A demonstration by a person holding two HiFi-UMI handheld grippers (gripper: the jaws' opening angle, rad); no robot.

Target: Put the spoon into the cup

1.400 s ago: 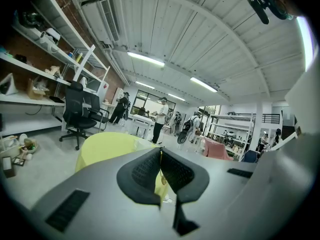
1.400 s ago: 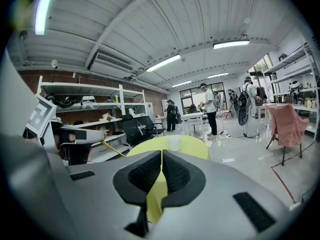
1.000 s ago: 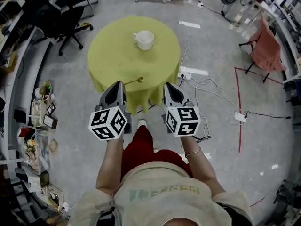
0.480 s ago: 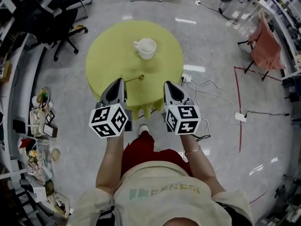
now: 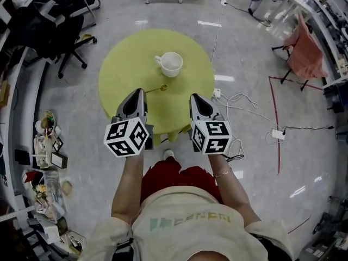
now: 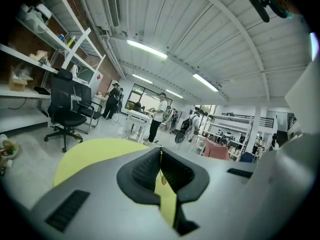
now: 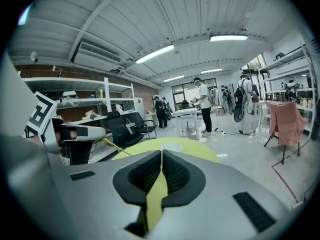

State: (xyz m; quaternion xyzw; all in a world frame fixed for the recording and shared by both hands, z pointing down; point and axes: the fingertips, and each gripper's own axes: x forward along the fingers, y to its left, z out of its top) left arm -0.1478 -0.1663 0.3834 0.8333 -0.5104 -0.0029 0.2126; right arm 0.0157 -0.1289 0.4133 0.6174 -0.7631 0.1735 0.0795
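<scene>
the left gripper (image 5: 139, 92) grasps the spoon (image 5: 155, 89) above the table's (image 5: 122, 64) near edge. the cup (image 5: 172, 63) stands farther off. the right gripper (image 5: 194, 97) is clenched, empty.

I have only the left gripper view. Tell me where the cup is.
Observer: The cup stands upright on the round table, ahead of both grippers.
Operator: Report the right gripper.
Observer: The right gripper has its fingers shut, with nothing between them.
Operator: Give me the spoon against the cup.
Observer: The spoon sticks out rightward from the left gripper. Its bowl is short of the cup, not in it.
</scene>
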